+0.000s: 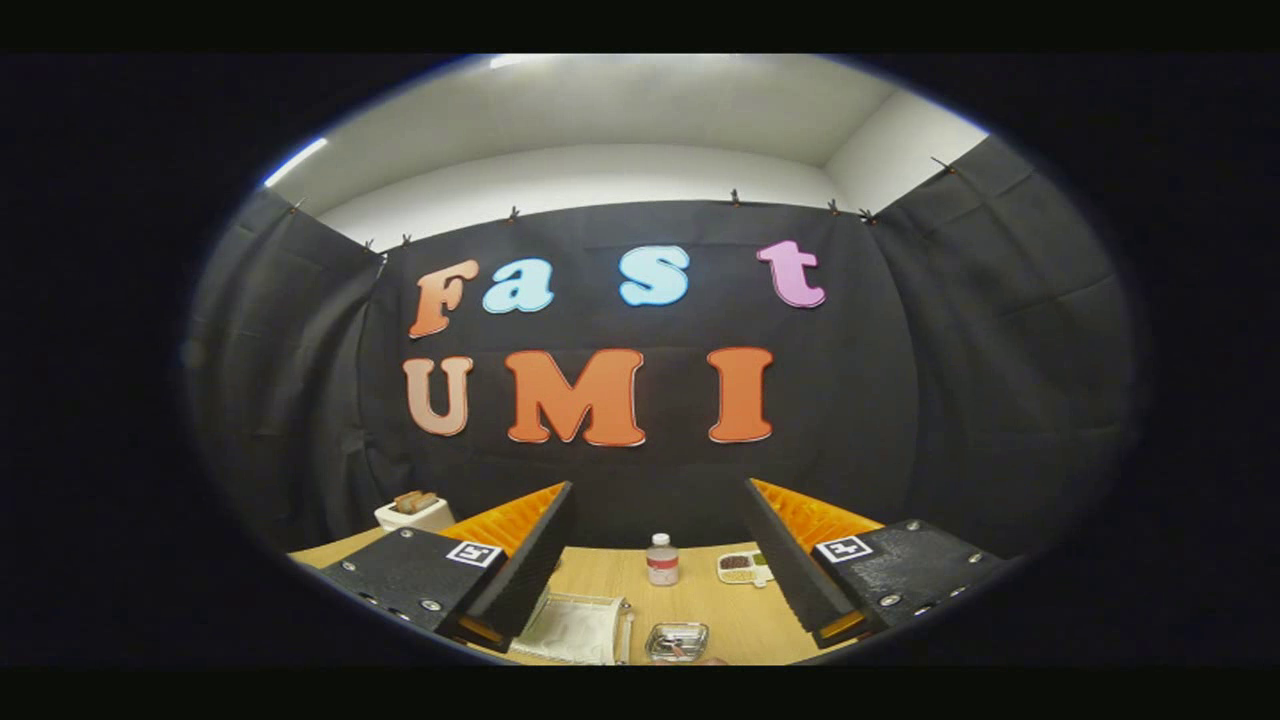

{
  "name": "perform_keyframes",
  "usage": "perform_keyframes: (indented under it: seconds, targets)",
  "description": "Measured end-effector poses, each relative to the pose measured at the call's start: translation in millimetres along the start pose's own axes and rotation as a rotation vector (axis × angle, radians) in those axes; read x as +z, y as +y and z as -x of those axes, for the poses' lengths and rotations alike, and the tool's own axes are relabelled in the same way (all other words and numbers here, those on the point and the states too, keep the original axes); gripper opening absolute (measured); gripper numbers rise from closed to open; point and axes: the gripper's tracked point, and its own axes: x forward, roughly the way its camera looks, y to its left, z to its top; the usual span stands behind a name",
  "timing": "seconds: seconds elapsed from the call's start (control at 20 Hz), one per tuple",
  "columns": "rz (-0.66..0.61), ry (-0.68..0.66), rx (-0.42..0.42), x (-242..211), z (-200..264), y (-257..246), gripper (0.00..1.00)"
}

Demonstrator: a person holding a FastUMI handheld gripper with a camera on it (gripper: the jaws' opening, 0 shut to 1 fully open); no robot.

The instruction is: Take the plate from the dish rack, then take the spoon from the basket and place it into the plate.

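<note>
Above the worktop (700,610), the claw (655,590) hung released, fingers wide apart, grasping nothing. Near the front edge lay a white rack-like item (575,628) and a small metal basket (677,641); the plate could not be made out. A bottle (661,559) stood toward the far edge. Judgement: lower the claw first, confirm the plate, then grip its rim squarely.

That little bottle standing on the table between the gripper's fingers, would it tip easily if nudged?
Probably. The bottle stands upright, tall for its narrow base, so a high push would likely topple it, and its round body might roll. It looks small and light. The open gripper is well short of it.
</note>
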Motion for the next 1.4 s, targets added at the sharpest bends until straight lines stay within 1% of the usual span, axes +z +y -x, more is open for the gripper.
perform_keyframes:
  seconds: [0.15, 0.35, 0.5, 0.8, 1.1, 1.25, 1.4]
  targets:
    - [-0.011, 0.029, 0.015, -5.0, -8.2, 11.1, 0.98]
    - [-0.063, 0.164, 0.078, -34.2, -22.9, 39.2, 0.98]
    - [-0.112, 0.327, 0.120, -72.8, -35.4, 63.2, 0.98]
    - [-0.167, 0.740, 0.139, -160.2, -45.0, 96.1, 0.97]
    - [-0.172, 1.014, 0.164, -213.2, -53.3, 122.0, 0.94]
    - [-0.183, 1.141, 0.183, -232.1, -48.0, 133.2, 0.90]
    - [-0.155, 1.241, 0.190, -253.3, -48.3, 141.4, 0.84]
